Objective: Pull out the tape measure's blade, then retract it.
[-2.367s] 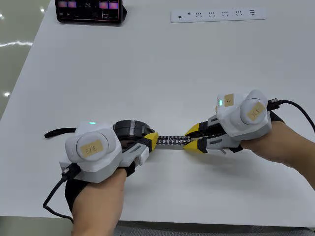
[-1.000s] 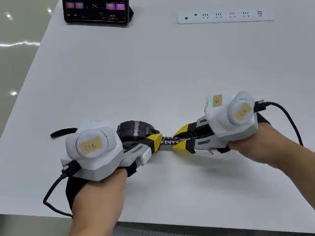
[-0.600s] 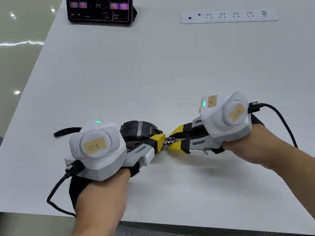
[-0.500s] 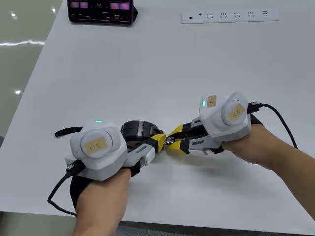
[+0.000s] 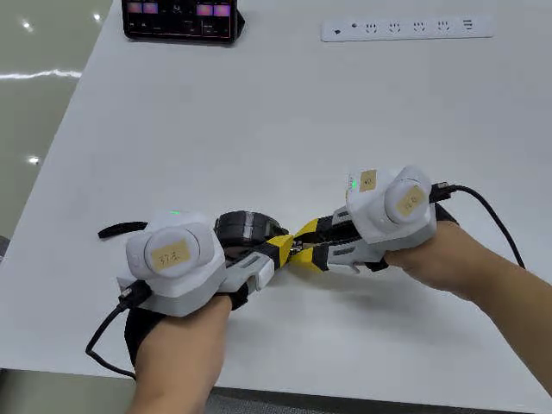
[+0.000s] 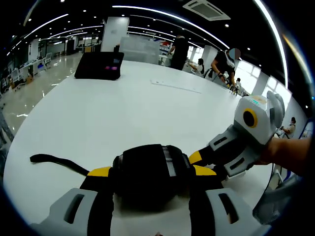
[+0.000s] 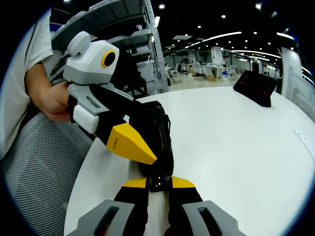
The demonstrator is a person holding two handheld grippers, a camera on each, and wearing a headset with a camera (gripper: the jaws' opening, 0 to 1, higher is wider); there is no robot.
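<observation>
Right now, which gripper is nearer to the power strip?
Right. The right gripper is nearly straight in front of the power strip; the left gripper lies farther left.

Left gripper [image 5: 269,257] and right gripper [image 5: 304,247] both clamped, tips close together

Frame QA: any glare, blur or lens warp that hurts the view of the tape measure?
Head view: even light, sharp; soft shadows on the table, glare on the floor alone, none on the tape measure. Left gripper view: heavy fisheye, the table edge bows; case crisp in the left hand-held gripper. Right gripper view: same warp, right hand-held gripper sharp.
</observation>
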